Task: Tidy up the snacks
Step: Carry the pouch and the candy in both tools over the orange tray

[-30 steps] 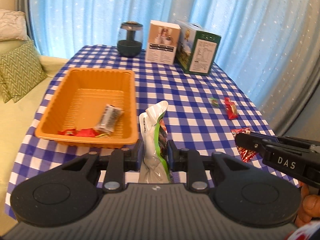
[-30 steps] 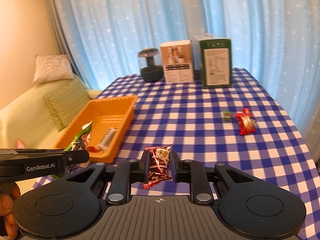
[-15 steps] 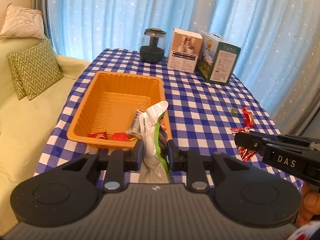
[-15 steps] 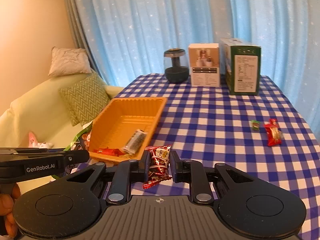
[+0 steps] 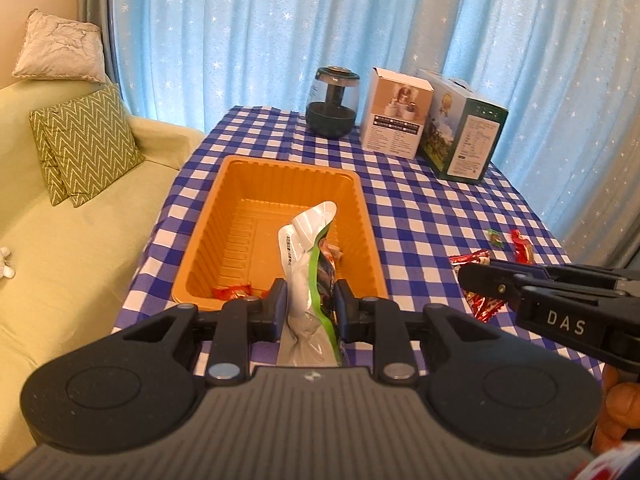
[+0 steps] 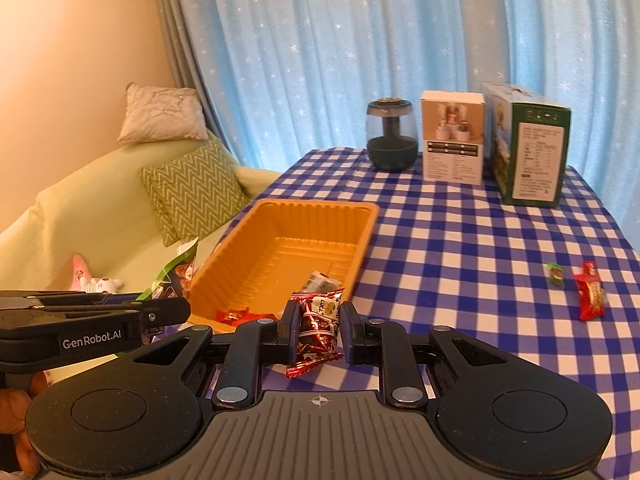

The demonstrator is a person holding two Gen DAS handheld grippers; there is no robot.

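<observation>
A table covered with a blue and white checked cloth (image 5: pixel 420 216) is seen before a pale blue curtain with small stars (image 6: pixel 360 52), with a light green sofa (image 5: pixel 60 248) beside it carrying a zigzag-patterned cushion (image 5: pixel 80 144). At the far end of the table a green carton (image 6: pixel 528 148), a white carton (image 6: pixel 454 138) and a dark jar with a lid (image 6: pixel 390 140) are stood in a row. An orange plastic tray (image 5: pixel 372 232) with a ribbed floor is set near the table's left edge; a red wrapped snack (image 5: pixel 232 291) and a small silver-ended packet (image 6: pixel 322 280) are lying in its near end. A tall silver and green pouch (image 5: pixel 306 276), crumpled at the waist, is clamped upright between the narrow jaws of the left gripper (image 5: pixel 306 304), just before the tray's near rim. A shiny red foil packet (image 6: pixel 318 330) printed with white marks is pinched by the right gripper (image 6: pixel 319 330), just right of the tray's near corner. Farther right on the cloth, well apart from the tray, a red wrapped bar (image 6: pixel 590 296) and a small green candy (image 6: pixel 555 273) are lying just beside each other.
</observation>
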